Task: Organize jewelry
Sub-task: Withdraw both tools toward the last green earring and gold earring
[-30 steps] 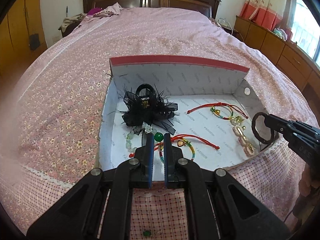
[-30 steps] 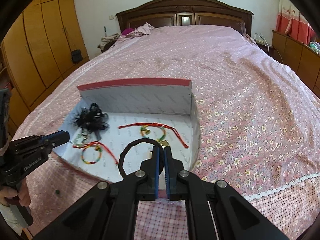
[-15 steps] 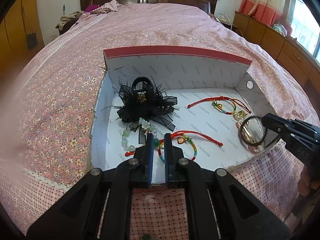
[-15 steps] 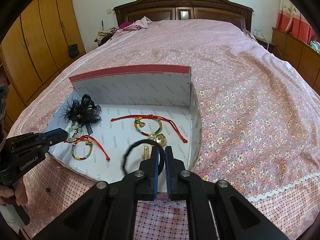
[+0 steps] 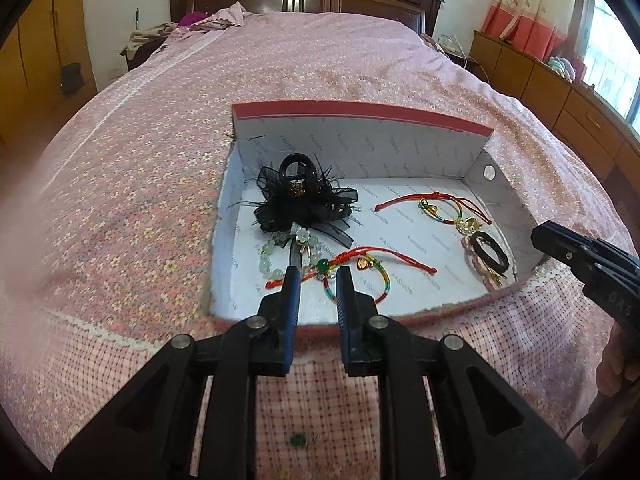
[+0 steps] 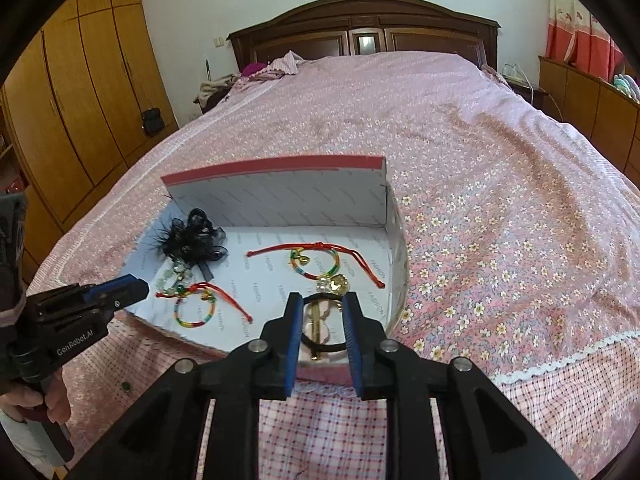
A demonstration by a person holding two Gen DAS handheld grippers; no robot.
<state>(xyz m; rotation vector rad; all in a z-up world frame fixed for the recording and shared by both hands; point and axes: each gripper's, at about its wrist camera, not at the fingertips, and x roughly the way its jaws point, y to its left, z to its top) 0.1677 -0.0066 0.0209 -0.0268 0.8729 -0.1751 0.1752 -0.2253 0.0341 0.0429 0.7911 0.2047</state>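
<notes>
An open red-rimmed cardboard box (image 5: 360, 148) (image 6: 280, 200) lies on the bed and holds the jewelry. My left gripper (image 5: 318, 276) (image 6: 136, 286) hangs over the box's near left part. Its jaws are opening, and the bead bracelet with a green bead (image 5: 321, 266) lies loose in the box, seen between the tips. My right gripper (image 6: 320, 300) (image 5: 538, 236) is at the near right corner, jaws opening. The black hair tie (image 6: 324, 347) (image 5: 474, 248) rests free below it on a pink hair clip (image 5: 480, 270).
A black feathered hair clip (image 5: 300, 204) (image 6: 192, 238) sits at the box's back left. Two red string bracelets (image 5: 376, 276) (image 5: 444, 208) lie in the middle. One stray green bead (image 5: 298, 439) lies on the checked bed cover in front of the box. A hand (image 6: 52, 400) holds the left gripper.
The right gripper carried the black hair tie down into the box and let it go; it now lies on the pink clip. Both grippers' jaws have parted.
</notes>
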